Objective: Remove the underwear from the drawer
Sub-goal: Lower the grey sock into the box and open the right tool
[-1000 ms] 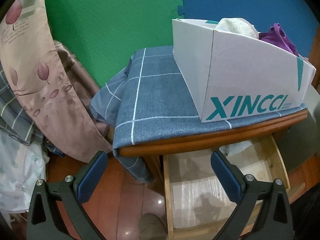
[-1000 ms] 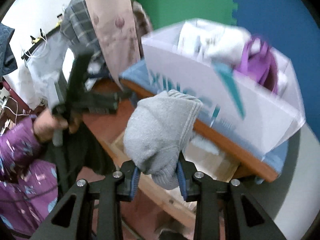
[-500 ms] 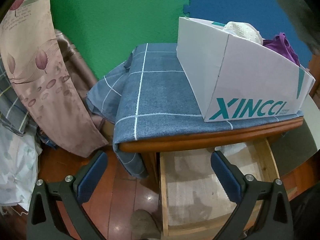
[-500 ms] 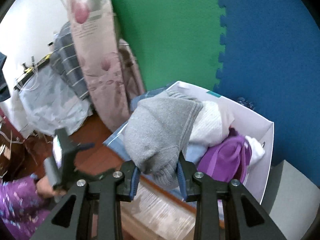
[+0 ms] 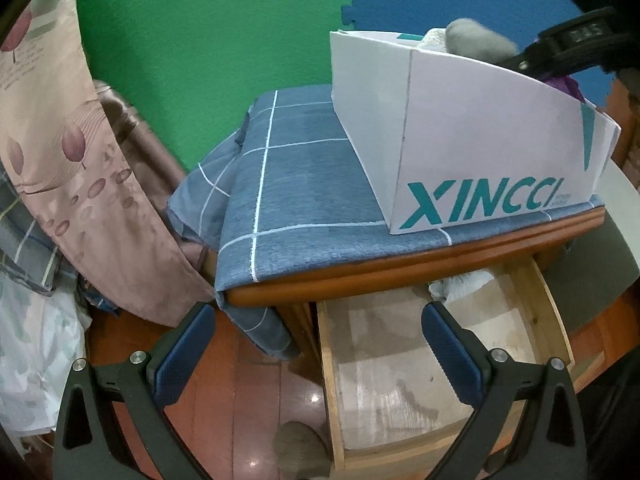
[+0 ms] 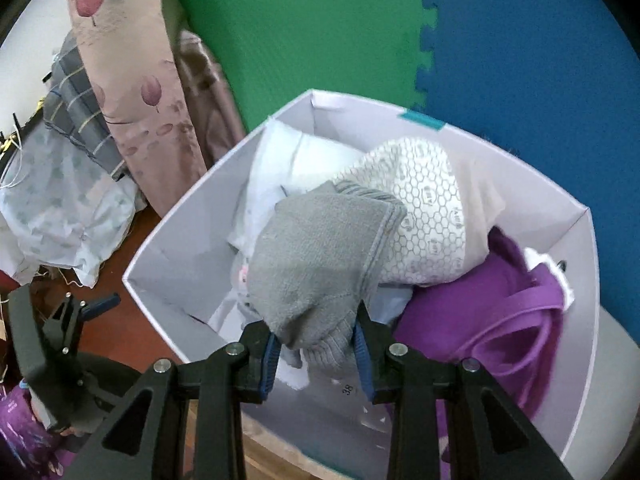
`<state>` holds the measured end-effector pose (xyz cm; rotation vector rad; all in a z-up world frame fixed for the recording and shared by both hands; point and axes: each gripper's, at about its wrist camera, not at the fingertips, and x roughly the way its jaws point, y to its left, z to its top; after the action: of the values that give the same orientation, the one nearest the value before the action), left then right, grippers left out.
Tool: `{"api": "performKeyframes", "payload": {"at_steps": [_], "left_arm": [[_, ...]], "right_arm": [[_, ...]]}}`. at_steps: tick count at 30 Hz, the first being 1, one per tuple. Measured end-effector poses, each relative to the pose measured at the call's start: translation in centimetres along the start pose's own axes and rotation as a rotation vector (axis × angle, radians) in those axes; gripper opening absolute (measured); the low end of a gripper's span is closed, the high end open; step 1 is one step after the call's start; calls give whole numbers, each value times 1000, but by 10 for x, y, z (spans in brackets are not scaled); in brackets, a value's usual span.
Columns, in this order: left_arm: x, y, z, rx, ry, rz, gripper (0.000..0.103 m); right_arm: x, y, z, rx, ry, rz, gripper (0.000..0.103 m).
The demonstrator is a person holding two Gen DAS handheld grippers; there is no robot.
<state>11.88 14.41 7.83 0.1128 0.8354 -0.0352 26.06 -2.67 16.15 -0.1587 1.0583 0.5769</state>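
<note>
Between the blue ribbed pads of the right gripper sits a folded grey garment, soft and fleecy with a ribbed hem; the jaws stand narrow, pressed on its lower end. It hangs over the open top of the box, a white cardboard carton with slanted walls. Inside the box lie a white piece with a honeycomb print, a purple piece with looped straps on the right and pale, thin fabric at the back left. From the left wrist view the same grey garment shows above the far rim of the box, which carries teal lettering on its front.

Under the box a blue-grey cloth with a white grid drapes the wooden cabinet top and falls off its left corner. Below the box the drawer is pulled out, pale wood with a worn lining, and a bit of whitish fabric lies at its back under the top. The left gripper hovers in front of the drawer with jaws wide apart and nothing between them. Behind the box stand green and blue foam mats; left of it hangs a pinkish floral curtain.
</note>
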Motion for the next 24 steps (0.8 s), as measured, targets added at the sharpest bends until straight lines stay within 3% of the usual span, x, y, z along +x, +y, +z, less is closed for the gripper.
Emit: {"api": "performKeyframes", "payload": {"at_steps": [11, 14, 24], "left_arm": [[1, -5, 0, 24, 10, -6, 102], [1, -7, -1, 32, 12, -6, 102], [3, -10, -1, 47, 24, -5, 102]], "right_arm": [[18, 3, 1, 27, 45, 14, 40], [15, 3, -1, 39, 32, 4, 47], [-11, 6, -4, 16, -44, -38, 49]]}}
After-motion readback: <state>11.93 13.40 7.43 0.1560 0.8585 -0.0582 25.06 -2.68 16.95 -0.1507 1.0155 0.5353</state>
